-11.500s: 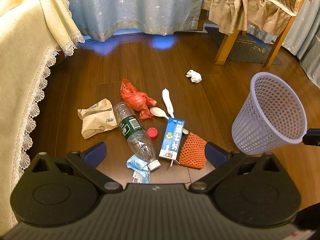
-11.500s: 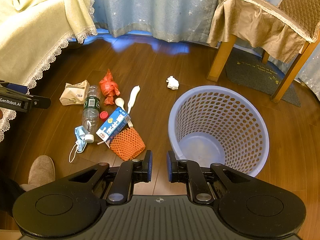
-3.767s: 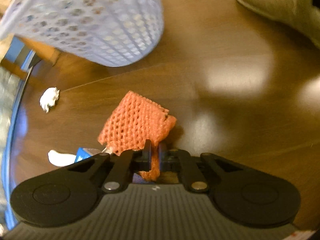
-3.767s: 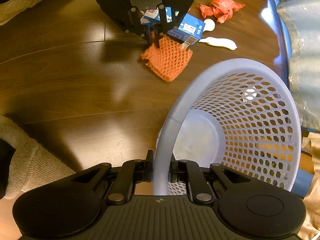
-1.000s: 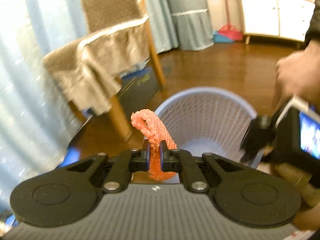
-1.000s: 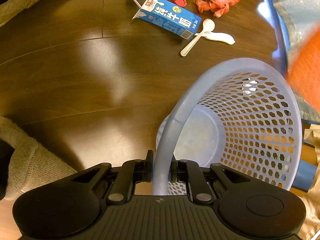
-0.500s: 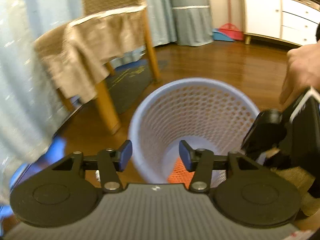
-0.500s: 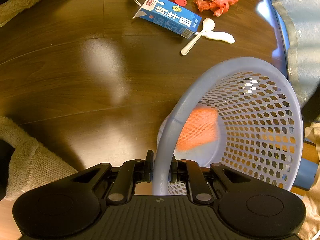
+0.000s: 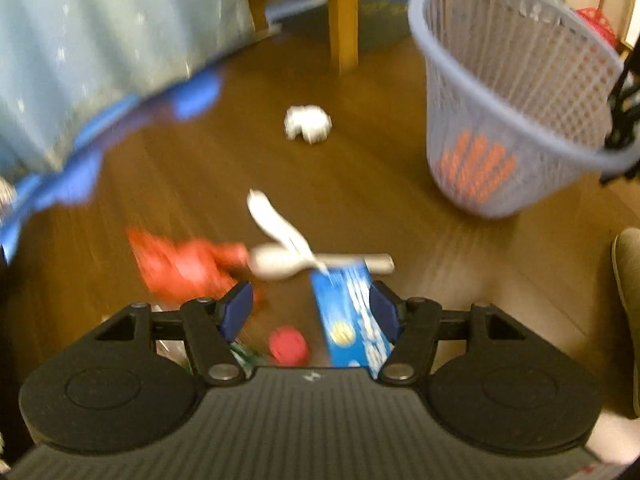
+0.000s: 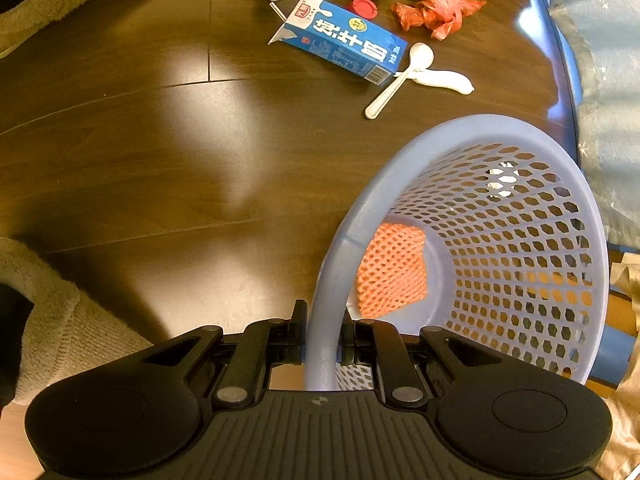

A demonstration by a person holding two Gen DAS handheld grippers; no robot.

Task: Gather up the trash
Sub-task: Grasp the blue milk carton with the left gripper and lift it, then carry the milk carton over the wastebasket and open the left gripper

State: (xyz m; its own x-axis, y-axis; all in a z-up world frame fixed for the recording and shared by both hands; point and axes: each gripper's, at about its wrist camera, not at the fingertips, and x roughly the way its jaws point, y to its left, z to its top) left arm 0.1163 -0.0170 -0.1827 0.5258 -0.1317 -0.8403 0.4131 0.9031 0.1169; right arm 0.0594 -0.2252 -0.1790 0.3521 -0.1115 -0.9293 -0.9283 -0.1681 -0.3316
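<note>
So the right claw [image 10: 322,340] is clamped down on the rim of the lavender perforated plastic basket [image 10: 520,136], one finger inside the rim and one outside, holding that basket tipped over at an angle. From the left wrist view you can just catch a bit of it as a black shape at the basket's far right edge. The left claw [image 9: 311,307] is empty with its blue-padded fingers [image 9: 236,308] spread wide apart, hovering low over the floor, well off to the left of the basket. That view is pretty blurry.

Net [image 10: 390,270] apparently inside basket [image 10: 500,128].
</note>
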